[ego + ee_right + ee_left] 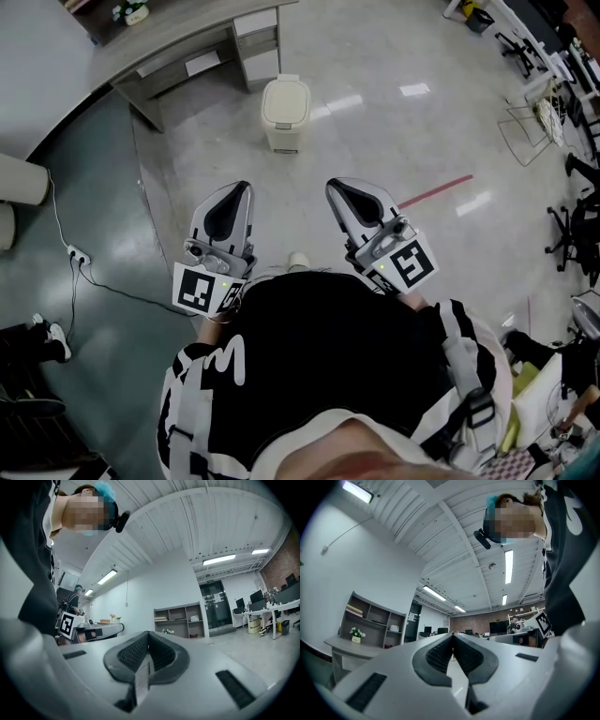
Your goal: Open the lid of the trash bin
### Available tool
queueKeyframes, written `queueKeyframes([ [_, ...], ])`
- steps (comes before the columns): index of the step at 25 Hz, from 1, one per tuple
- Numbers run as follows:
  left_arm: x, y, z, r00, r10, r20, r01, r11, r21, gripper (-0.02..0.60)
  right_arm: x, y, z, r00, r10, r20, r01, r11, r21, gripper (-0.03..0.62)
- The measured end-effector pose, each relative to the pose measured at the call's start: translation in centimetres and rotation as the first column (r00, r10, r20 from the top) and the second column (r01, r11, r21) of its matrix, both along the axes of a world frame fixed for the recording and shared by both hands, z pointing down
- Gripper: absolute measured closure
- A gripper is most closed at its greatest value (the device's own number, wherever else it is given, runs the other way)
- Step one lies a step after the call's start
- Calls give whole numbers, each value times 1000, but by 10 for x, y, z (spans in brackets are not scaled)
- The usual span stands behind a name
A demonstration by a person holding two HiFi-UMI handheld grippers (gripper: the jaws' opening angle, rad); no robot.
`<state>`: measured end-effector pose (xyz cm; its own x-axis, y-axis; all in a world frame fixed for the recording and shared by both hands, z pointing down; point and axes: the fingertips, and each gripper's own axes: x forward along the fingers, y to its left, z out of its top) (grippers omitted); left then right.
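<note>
Trash bin (284, 112) stands far off on the pale floor (394, 141), just beside the grey desk (187, 47), its lid (285, 99) down. The left gripper (242, 189) and right gripper (336, 187) hang near the body, well apart from the bin, jaws pressed together on nothing. Best to walk close first, then part one gripper's jaws and catch the lid's front edge. Only the head view shows the bin; both gripper views tilt up at ceiling (464, 536) and shelves (180, 618).
</note>
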<state>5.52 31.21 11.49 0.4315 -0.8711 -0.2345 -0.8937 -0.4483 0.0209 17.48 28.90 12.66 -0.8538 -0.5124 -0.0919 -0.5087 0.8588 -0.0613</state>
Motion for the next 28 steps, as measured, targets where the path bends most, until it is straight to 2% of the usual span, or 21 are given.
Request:
queueKeyframes([
  [13,-4,-11,3,1000,7,2,-7,1000,-9,580,-6,-8,6,1000,-1,-3,0,1000,-19,585],
  [28,-9,-16,12,999,-45,20,46,998,-30,580,-1,-22,19,1000,-22,3,22,999,-43,585],
])
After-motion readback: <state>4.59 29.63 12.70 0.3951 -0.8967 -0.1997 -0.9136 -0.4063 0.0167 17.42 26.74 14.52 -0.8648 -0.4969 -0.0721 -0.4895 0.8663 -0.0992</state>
